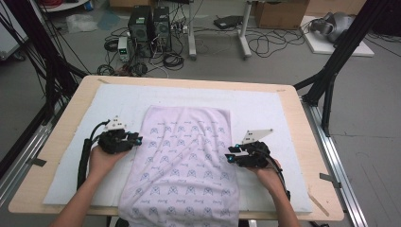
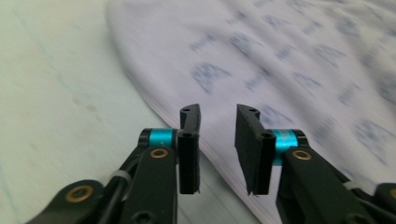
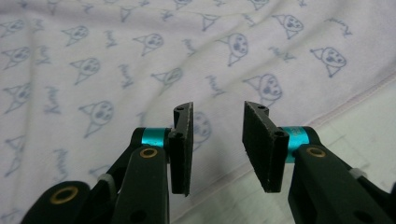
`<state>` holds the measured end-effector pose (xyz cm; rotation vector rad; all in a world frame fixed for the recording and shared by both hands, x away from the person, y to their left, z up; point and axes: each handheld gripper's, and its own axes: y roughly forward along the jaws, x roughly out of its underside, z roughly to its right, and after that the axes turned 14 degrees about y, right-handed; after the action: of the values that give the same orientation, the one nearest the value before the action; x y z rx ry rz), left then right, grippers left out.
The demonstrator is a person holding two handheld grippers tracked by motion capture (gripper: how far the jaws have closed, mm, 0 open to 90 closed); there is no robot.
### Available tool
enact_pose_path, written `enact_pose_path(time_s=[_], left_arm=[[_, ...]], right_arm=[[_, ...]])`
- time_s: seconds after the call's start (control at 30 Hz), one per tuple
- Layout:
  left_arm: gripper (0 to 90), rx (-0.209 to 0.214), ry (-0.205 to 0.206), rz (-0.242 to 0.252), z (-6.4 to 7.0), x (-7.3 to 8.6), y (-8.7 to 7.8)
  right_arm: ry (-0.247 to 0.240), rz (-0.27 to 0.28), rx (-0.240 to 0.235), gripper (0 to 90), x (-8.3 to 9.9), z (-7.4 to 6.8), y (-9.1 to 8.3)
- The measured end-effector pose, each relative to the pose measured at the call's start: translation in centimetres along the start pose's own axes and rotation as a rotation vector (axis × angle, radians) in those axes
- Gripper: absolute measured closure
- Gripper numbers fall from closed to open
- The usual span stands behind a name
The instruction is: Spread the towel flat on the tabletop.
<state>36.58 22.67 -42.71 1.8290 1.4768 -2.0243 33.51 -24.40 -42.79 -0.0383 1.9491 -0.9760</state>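
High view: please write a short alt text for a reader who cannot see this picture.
A person holds the left gripper and the right gripper, both open, at the two side edges of a pale printed cloth. The cloth lies flat on a white mat over a wooden table, its near end hanging over the table's near edge.

High view looks forward and down over the tabletop [image 1: 293,113]; both gripper views sit low, close over the shared patterned cloth [image 1: 184,156].

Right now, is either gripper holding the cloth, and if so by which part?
Nothing is held. The left gripper and right gripper both stand open, each at a side edge of the printed cloth, with nothing between the jaws.
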Motion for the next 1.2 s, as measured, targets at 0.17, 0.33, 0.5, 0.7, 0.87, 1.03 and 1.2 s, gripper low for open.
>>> enact_pose_path(time_s=[0.17, 0.33, 0.5, 0.7, 0.87, 1.03, 1.2], left_arm=[[70.5, -0.051, -0.037, -0.016, -3.7, -2.3, 2.8], [56.1, -0.093, -0.098, -0.068, -6.3, -3.2, 5.8], [69.7, -0.070, -0.143, -0.101, -7.1, -3.2, 7.6], [77.4, 0.110, -0.047, 0.033, -5.4, -5.0, 6.5], [67.0, 0.041, -0.014, -0.069, -5.1, -4.8, 7.3], [73.4, -0.042, -0.037, -0.135, -5.2, -4.2, 8.5], [70.2, -0.172, -0.049, -0.117, -5.9, -4.3, 7.3]], right_arm=[[-0.002, -0.022, 0.021, 59.5, -2.1, 1.1, 1.0], [-0.004, -0.032, 0.035, 57.8, -3.8, 1.7, 1.6], [-0.011, -0.024, 0.034, 57.7, -4.0, 1.8, 1.7], [-0.001, -0.035, 0.030, 57.5, -3.9, 2.0, 1.7], [-0.015, -0.034, 0.037, 57.0, -4.0, 1.6, 1.9], [-0.023, -0.047, 0.040, 56.7, -4.0, 1.6, 2.1], [-0.015, -0.040, 0.040, 56.6, -3.9, 1.9, 2.0]])
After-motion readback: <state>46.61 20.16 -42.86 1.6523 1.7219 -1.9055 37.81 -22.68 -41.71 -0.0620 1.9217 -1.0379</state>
